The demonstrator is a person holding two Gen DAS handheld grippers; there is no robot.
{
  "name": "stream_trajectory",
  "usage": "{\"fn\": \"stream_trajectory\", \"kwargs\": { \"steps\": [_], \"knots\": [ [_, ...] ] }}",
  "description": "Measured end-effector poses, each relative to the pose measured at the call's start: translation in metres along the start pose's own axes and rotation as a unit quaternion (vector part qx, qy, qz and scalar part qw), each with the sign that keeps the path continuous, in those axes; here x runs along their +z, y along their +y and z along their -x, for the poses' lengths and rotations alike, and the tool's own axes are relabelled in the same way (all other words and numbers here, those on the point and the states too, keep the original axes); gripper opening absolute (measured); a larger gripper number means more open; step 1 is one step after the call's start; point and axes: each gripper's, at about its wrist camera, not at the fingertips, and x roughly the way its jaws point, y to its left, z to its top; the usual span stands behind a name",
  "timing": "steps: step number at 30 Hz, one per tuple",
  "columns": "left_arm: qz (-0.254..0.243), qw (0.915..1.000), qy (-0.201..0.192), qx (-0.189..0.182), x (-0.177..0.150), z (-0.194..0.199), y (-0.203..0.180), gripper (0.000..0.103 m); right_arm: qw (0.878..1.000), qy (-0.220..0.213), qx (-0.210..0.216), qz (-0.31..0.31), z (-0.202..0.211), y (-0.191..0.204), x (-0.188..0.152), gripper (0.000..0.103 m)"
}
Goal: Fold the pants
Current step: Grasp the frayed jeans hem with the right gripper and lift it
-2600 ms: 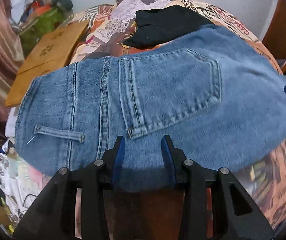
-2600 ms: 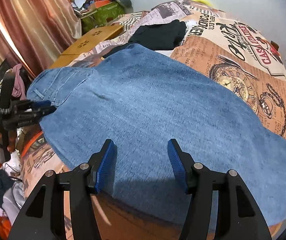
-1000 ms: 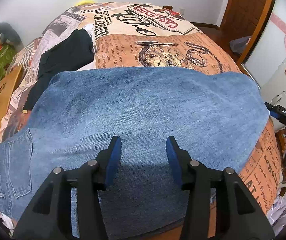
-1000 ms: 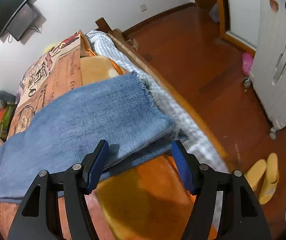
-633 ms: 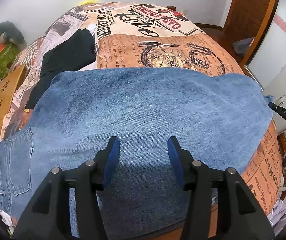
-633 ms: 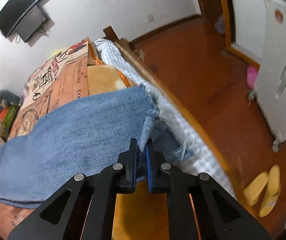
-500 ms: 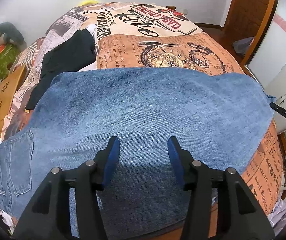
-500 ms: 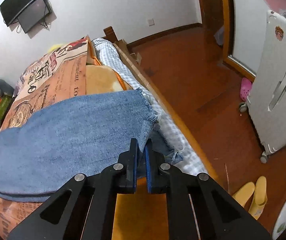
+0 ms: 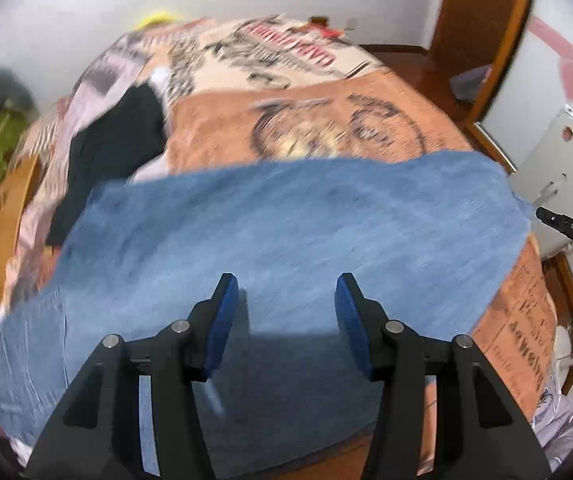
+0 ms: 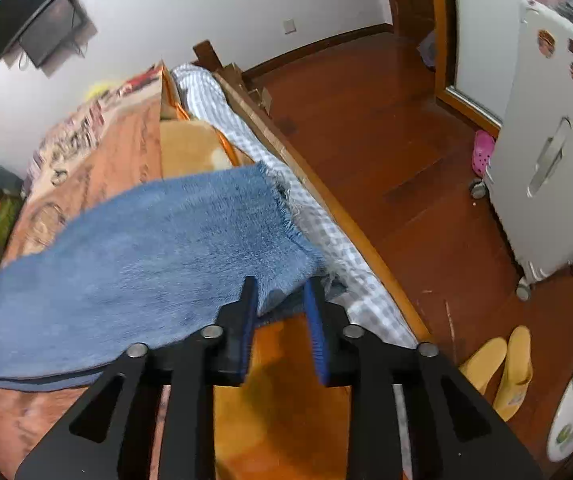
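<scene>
Pants: I see the jeans (image 9: 286, 232) spread across the bed (image 9: 326, 120), hem end at its right edge.
Left claw (image 9: 282, 312): released, hovering over the denim, nothing gripped.
Right claw (image 10: 280, 300): jaws just been opening; frayed hem corner (image 10: 286, 280) lies between them, pads apart.
Containers: none I can make out.

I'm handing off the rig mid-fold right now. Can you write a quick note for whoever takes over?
Left gripper: jaws open, empty, over the middle of the jeans.
Right gripper: jaws have just been opening; a corner of the frayed hem lies between them, unpinched.
Done: legs stacked, laid across the bedspread.
Left: probably regrip the hem and fold it toward the waist.
</scene>
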Motion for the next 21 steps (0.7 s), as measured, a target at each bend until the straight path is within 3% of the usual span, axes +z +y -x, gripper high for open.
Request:
{"fn": "stream_trajectory", "kwargs": {
  "steps": [2, 6, 12, 15, 21],
  "knots": [
    [-0.013, 0.9998, -0.005, -0.014, 0.013, -0.001, -0.015, 0.054, 1.000, -0.004, 0.014, -0.009, 0.008, -0.001, -0.004, 0.043],
    [-0.047, 0.9984, 0.012, -0.030, 0.031, -0.022, -0.051, 0.056, 0.998, 0.002, 0.055, -0.034, 0.007, 0.004, -0.015, 0.044],
    [-0.092, 0.9935, 0.056, -0.037, 0.030, -0.058, -0.092, 0.056, 0.993, 0.031, 0.095, -0.062, -0.016, 0.016, -0.028, 0.044],
    [-0.105, 0.9924, 0.058, -0.027, 0.028, -0.063, -0.099, 0.059, 0.992, 0.033, 0.101, -0.069, -0.023, 0.019, -0.030, 0.047],
    [-0.096, 0.9927, 0.061, -0.039, 0.029, -0.072, -0.100, 0.068, 0.987, 0.042, 0.126, -0.093, -0.038, 0.013, -0.024, 0.052]
  ]
}}
